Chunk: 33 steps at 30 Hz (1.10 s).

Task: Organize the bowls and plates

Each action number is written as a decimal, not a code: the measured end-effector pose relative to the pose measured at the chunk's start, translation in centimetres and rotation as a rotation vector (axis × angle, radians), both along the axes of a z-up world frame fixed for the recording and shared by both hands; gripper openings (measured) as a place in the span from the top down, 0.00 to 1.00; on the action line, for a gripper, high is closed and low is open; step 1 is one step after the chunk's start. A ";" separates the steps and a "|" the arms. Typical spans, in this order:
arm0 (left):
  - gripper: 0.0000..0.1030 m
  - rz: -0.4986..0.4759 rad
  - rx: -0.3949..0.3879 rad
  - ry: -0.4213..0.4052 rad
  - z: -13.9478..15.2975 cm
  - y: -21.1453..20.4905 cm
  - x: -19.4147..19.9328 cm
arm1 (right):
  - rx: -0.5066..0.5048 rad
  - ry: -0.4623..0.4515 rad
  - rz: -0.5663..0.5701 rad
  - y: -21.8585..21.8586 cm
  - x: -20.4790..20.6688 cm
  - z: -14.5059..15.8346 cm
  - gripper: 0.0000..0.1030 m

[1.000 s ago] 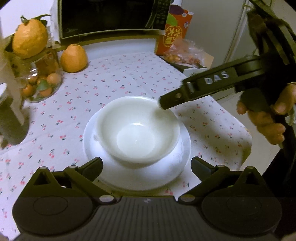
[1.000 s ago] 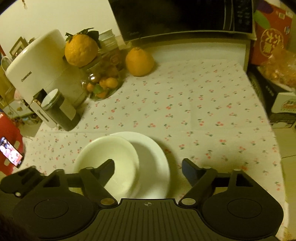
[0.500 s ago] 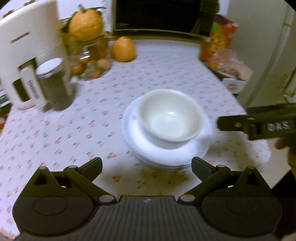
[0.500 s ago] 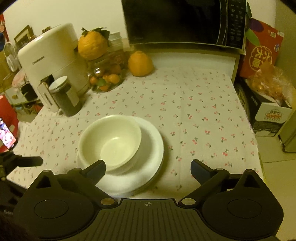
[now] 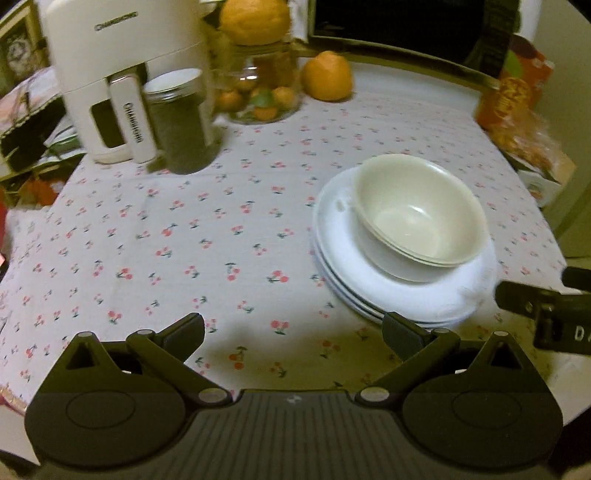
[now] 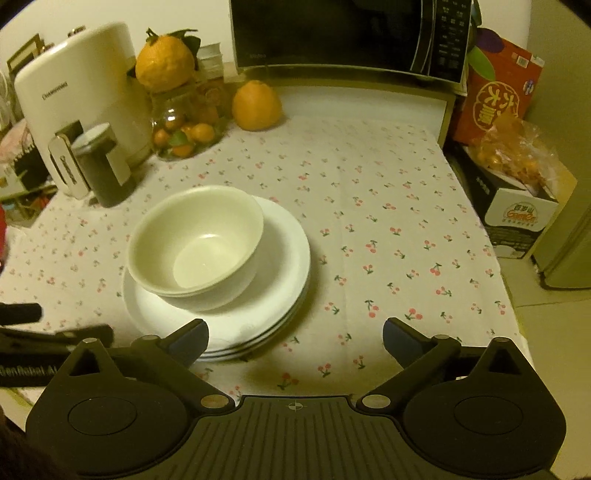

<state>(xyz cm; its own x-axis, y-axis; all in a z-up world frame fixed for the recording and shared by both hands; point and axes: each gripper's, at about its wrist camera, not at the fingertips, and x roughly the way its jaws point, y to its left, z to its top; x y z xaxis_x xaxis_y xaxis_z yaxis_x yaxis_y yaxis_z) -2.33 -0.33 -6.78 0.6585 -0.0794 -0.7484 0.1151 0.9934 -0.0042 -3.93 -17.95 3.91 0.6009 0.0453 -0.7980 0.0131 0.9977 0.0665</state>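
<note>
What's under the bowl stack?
The nested bowls sit on a stack of white plates, resting on the cherry-print tablecloth. The plate centres and cloth beneath are covered, so not visible.

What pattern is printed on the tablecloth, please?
Small red cherries on white tablecloth, clearest in the right wrist view.

This is a home kitchen or dining corner. Ahead of the right gripper [image 6: 294, 339] a table under a cherry-print tablecloth [image 6: 388, 206] bears stacked white plates [image 6: 284, 266] with nested bowls [image 6: 195, 240]. Beyond them, at the far edge, a black microwave [image 6: 347, 33] stands on a shelf, with a loose orange [image 6: 256, 105] below it. Far left of the gripper sit a white countertop appliance [image 6: 74, 110] (branded, its kind unclear) and a glass jar of small citrus [image 6: 184, 129]; far right, printed cartons [image 6: 495, 96] and bagged fruit [image 6: 513, 147].
</note>
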 end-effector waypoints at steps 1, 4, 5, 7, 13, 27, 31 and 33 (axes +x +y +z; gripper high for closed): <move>0.00 0.010 0.008 0.000 0.0 0.0 -0.1 | -0.004 0.001 0.000 0.0 0.0 -0.1 0.01; 0.00 0.024 0.017 0.003 0.0 -0.2 -0.5 | -0.006 0.009 -0.001 -0.1 0.0 -0.4 0.01; 0.00 0.026 0.015 0.005 0.0 -0.2 -0.5 | -0.004 0.012 -0.003 -0.1 0.0 -0.5 0.01; 0.00 0.022 0.011 0.017 -0.1 -0.3 -0.5 | -0.003 0.016 -0.007 -0.2 0.0 -0.6 0.01; 0.00 0.007 0.013 0.032 -0.3 -0.6 -0.5 | -0.017 0.020 -0.008 -0.1 0.0 -0.8 0.01; 0.00 0.009 0.014 0.016 -0.2 -0.7 -0.5 | -0.019 0.028 -0.005 -0.1 0.0 -0.9 0.01; 0.00 0.005 0.011 0.019 -0.2 -0.7 -0.5 | -0.023 0.029 -0.002 -0.1 -0.1 -1.0 0.01; 0.00 0.003 0.010 0.020 -0.3 -0.7 -0.5 | -0.025 0.029 -0.001 0.0 -0.1 -1.1 0.01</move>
